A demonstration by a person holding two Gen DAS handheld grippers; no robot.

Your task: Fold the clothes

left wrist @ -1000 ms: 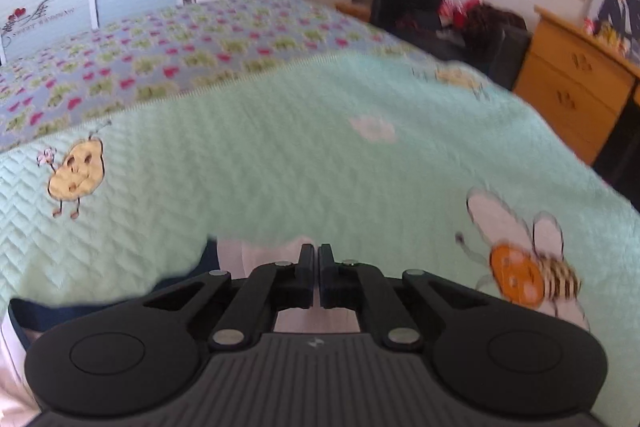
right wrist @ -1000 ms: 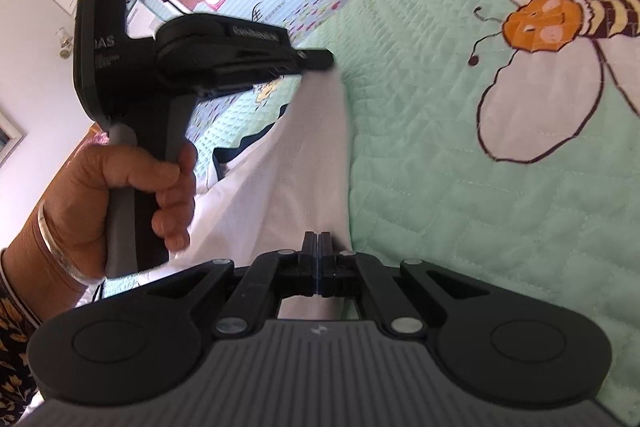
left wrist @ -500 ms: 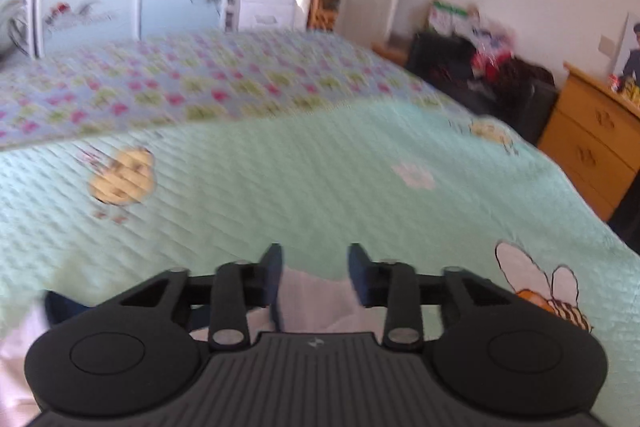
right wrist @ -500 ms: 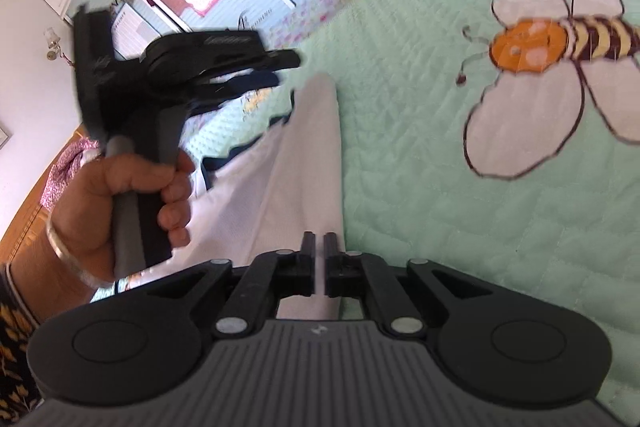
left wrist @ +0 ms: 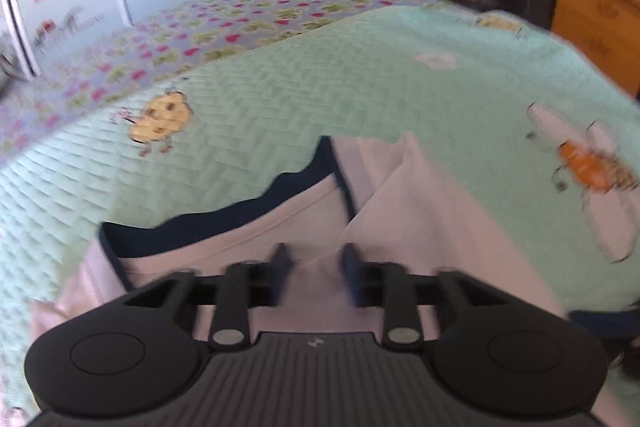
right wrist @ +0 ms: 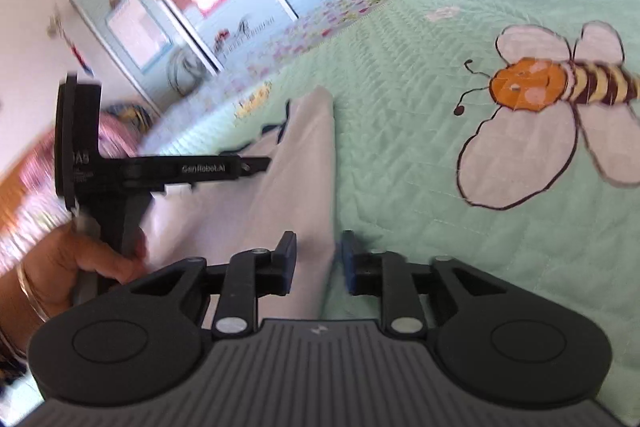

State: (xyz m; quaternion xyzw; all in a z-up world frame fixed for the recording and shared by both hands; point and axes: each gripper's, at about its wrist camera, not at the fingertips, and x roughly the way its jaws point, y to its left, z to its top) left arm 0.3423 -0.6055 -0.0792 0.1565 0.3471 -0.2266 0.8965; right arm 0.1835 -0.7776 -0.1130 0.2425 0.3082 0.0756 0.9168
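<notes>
Bedroom scene, mint quilted bedspread (left wrist: pixel 360 95) with bee prints filling most of both views. White shirt with navy trim (left wrist: pixel 400 195) lies low-centre in the left wrist view, one side folded over into a long strip; I'd guess the first fold is done and the rest is left. Left claw (left wrist: pixel 314 273) is narrowing with only loose cloth under its gap, nothing pinched. Right claw (right wrist: pixel 318 265) stands slightly parted astride the fold's edge, not gripping. A second ago both were clamped on the fabric with the strip lifted; now it lies flat, released.
</notes>
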